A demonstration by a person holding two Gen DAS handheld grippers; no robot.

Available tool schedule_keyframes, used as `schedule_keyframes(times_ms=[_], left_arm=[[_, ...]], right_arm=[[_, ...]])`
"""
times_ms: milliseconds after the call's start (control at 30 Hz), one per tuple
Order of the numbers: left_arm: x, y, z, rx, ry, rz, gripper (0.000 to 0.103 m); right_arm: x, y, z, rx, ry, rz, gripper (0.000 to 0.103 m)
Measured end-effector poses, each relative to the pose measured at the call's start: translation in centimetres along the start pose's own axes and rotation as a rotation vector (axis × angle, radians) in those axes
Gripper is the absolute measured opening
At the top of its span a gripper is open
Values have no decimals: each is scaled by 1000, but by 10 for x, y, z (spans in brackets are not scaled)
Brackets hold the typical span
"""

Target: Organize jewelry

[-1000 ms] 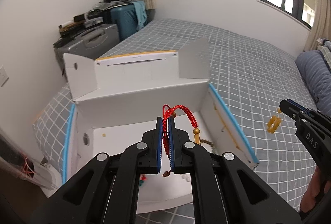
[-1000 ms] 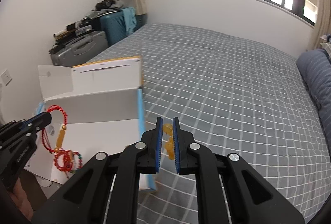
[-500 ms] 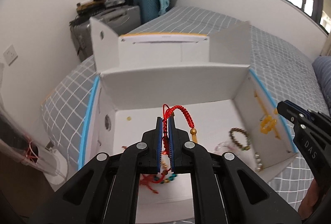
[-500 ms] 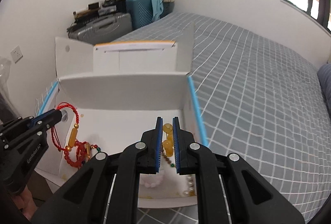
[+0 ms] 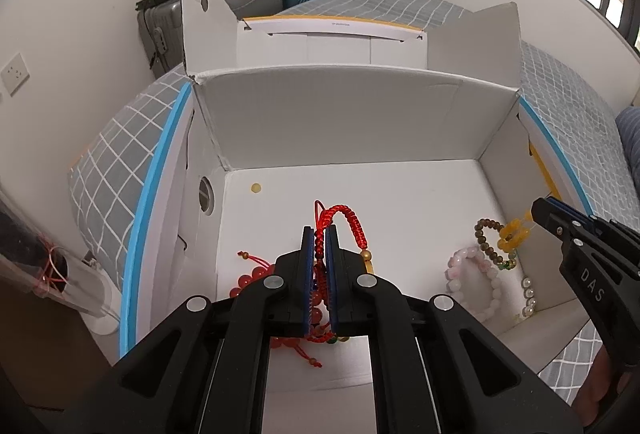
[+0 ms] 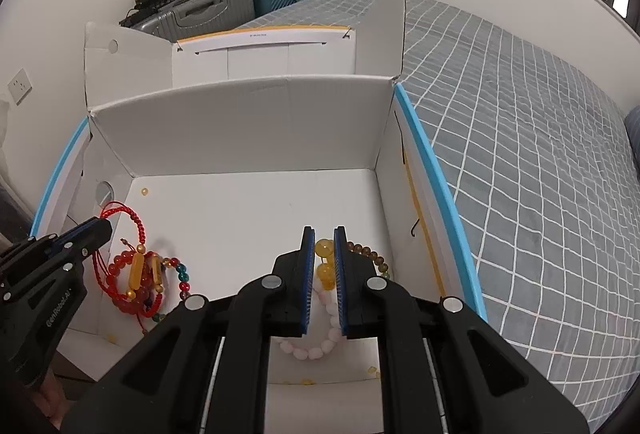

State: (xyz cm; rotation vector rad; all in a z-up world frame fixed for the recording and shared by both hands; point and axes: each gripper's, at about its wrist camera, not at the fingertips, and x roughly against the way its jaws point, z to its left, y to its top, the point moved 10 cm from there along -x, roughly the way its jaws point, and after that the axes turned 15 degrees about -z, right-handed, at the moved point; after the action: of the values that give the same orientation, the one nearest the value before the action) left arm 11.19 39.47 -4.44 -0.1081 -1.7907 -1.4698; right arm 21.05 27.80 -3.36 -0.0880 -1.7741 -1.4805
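Left wrist view: over the last second you brought both grippers down over the box [image 5: 340, 113]. Your left gripper [image 5: 319, 234] was clamped on the red bracelet [image 5: 344, 222], your right gripper [image 6: 323, 236] on the yellow beads [image 6: 325, 262], both low enough to release.

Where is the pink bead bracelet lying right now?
The pink bead bracelet lies on the white box floor at its right side, beside the brown bead bracelet; in the right wrist view it shows just under the right gripper.
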Motion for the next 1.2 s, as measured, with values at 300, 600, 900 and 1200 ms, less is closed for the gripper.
schedule_keyframes(times_ms=[300, 600, 900, 1200], left_arm=[[6, 2, 4, 30, -6, -6, 37], [52, 15, 0, 26, -7, -121, 80], [108, 0, 7, -12, 72, -262, 97], [132, -31, 5, 48, -20, -237, 97]], right_arm=[[5, 5, 3, 31, -21, -31, 29], [57, 24, -7, 25, -54, -168, 86], [113, 7, -16, -1, -51, -233, 96], [146, -33, -10, 16, -56, -248, 96]])
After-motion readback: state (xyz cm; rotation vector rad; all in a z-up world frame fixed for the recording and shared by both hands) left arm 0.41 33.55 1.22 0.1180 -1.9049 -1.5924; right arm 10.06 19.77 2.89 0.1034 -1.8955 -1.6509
